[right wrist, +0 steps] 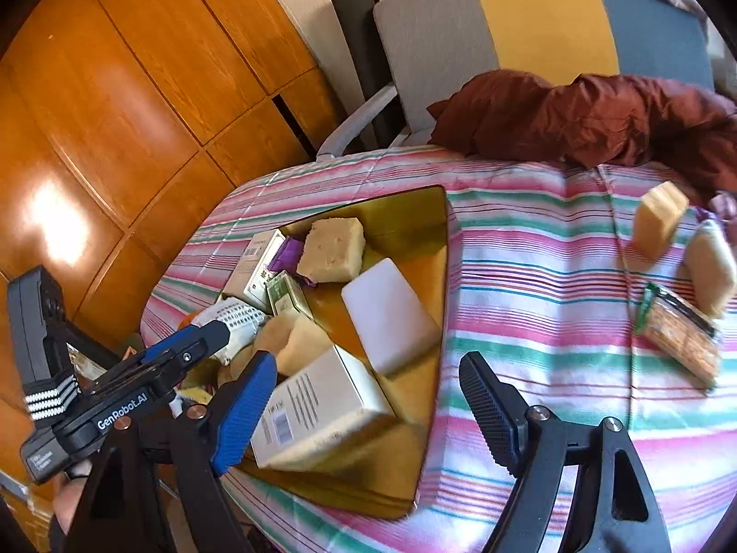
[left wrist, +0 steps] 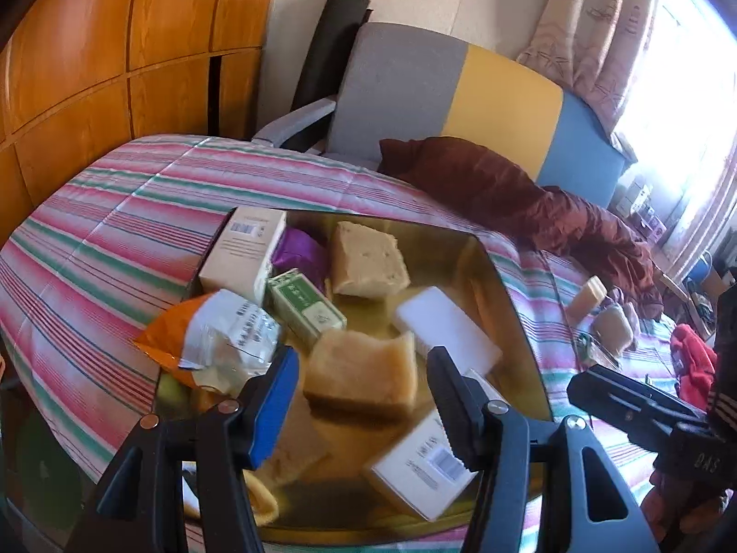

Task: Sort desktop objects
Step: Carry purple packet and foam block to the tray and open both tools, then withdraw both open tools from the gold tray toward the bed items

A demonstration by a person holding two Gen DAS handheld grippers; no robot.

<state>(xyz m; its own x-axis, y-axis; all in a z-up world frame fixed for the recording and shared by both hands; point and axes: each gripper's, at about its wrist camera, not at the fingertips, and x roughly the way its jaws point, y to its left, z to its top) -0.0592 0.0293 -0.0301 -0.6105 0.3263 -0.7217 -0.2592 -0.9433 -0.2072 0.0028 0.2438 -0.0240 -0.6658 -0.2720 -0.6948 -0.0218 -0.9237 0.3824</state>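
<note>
Both tongs stand apart and hold nothing: the left tongs (left wrist: 364,396) hang over the gold tray (right wrist: 437,249), straddling a tan sponge block (left wrist: 364,373) without pressing it, and the right tongs (right wrist: 368,410) gape wider over the tray's near corner, a white carton (right wrist: 322,405) just inside the blue pad. Judging by this, a drop-off looks finished and the next pick is due. Beyond the right tongs, up and to their right on the striped cloth over the table (right wrist: 529,276), wait the loose items: an upright yellowish block (right wrist: 658,216), a pale sponge (right wrist: 711,267) beside it, and a clear-wrapped pack of crackers (right wrist: 681,336) nearest. The next move likely calls for swinging the right tongs out to that pack and closing gently across its narrow width, since the wrapper looks slippery and the contents brittle. Inside the tray lie boxes, a white slab (right wrist: 387,313) and a crumpled bag (left wrist: 221,336), loosely heaped.
</note>
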